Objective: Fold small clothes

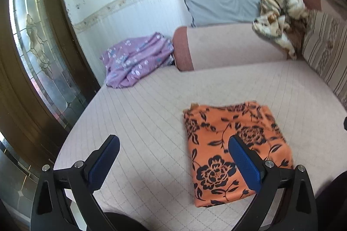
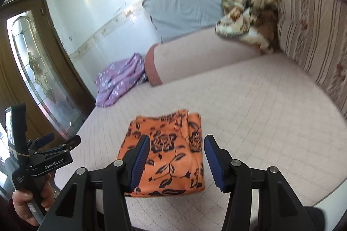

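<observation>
Above folded cloth (image 2: 167, 155): both grippers open, empty.

Patterned blanket (image 1: 279, 20) motion-blurred, edge-cropped

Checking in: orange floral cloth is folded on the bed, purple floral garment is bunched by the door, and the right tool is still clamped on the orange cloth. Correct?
Not quite. The right tool is open and clear of the orange floral cloth; the right wrist view shows nothing between its pads. The cloth does lie folded on the bed, and the purple floral garment is bunched by the door.
</observation>
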`<state>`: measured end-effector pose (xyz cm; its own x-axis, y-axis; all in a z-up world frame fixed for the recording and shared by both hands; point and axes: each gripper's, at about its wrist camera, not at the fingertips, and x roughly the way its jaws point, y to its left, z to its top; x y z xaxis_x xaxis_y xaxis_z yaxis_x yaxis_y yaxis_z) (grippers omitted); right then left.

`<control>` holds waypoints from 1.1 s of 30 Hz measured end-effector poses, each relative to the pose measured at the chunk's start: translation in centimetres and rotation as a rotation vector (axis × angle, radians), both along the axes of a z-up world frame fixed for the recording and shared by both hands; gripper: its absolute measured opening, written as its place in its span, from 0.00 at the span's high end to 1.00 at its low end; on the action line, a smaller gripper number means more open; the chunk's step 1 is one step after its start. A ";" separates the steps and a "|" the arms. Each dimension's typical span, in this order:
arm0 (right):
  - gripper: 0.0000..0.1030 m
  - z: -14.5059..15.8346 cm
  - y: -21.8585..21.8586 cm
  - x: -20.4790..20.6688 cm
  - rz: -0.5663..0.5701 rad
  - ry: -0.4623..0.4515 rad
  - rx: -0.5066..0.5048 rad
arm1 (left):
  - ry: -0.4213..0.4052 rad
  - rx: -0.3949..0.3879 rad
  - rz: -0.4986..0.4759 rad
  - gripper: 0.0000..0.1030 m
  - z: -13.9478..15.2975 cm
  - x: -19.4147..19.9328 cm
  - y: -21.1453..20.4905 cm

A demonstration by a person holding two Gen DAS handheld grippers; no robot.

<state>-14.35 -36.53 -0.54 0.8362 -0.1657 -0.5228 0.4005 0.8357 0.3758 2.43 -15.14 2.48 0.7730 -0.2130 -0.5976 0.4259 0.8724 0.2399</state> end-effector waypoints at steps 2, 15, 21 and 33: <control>0.40 1.5 0.4 -0.8 -0.020 -0.018 -0.033 | -0.025 -0.021 0.001 0.03 1.1 -0.5 0.3; 0.40 6.5 2.1 -3.8 -0.080 -0.004 -0.149 | -0.159 -0.112 -0.027 0.03 7.2 -3.7 1.7; 0.37 7.9 3.5 -4.4 -0.066 0.002 -0.197 | -0.164 -0.101 -0.032 0.03 7.5 -4.4 2.4; 0.36 6.9 4.5 -3.0 -0.070 0.104 -0.188 | -0.054 -0.066 0.081 0.03 4.8 -1.8 5.0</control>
<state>-17.35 -32.08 6.39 0.7626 -0.3239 -0.5600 0.4885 0.8558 0.1702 0.59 -10.16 7.31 0.8200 -0.1861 -0.5413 0.3413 0.9181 0.2014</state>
